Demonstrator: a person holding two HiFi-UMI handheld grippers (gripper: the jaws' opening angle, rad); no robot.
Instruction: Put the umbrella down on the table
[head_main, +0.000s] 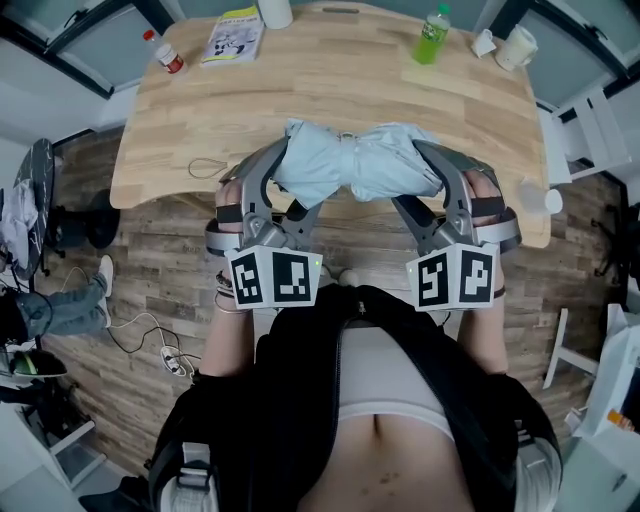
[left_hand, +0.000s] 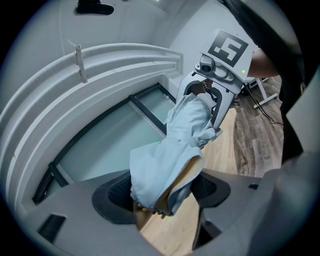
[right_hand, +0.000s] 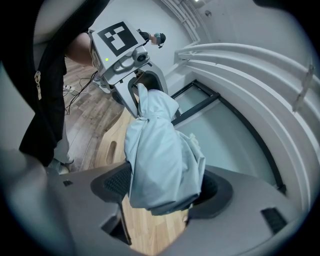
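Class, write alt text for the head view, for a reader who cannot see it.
The left gripper and right gripper each clamp one end of a folded pale-blue umbrella, held at the near edge of a wooden table.

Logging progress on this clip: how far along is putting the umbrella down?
Done: the folded umbrella is over the table's near edge. In hand: left claw and right claw each clamp one end. Left: rest it on the table and release.
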